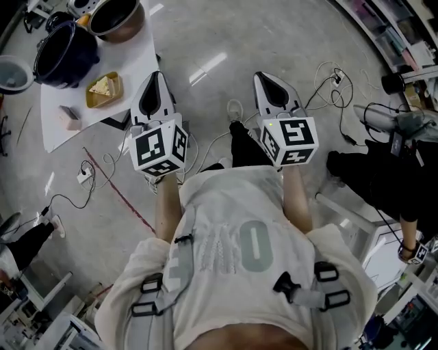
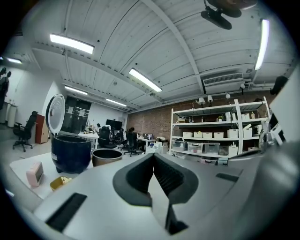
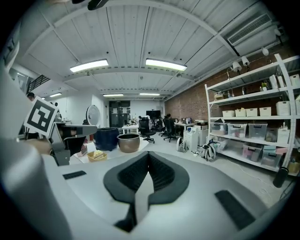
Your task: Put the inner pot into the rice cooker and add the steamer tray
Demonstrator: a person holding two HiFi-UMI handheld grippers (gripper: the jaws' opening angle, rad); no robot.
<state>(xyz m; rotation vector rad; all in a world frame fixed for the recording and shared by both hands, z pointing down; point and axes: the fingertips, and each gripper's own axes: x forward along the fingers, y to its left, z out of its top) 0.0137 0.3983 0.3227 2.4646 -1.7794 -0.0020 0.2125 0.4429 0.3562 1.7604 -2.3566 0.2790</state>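
Observation:
A dark blue rice cooker (image 1: 65, 51) stands on the white table (image 1: 137, 65) at the upper left of the head view, its lid (image 2: 56, 115) raised. The metal inner pot (image 1: 116, 17) sits on the table just beyond it, also seen as the inner pot (image 2: 107, 157) and the inner pot (image 3: 128, 142). My left gripper (image 1: 156, 76) is shut and empty, held near the table's near corner. My right gripper (image 1: 263, 78) is shut and empty too, over the floor to the right. I cannot pick out the steamer tray.
A yellow dish (image 1: 105, 89) and a small pink block (image 1: 68, 117) lie on the table's near side. Cables (image 1: 102, 167) trail on the floor. A white table (image 1: 356, 219) stands at my right; shelves (image 3: 253, 126) and office chairs (image 3: 145, 129) are farther off.

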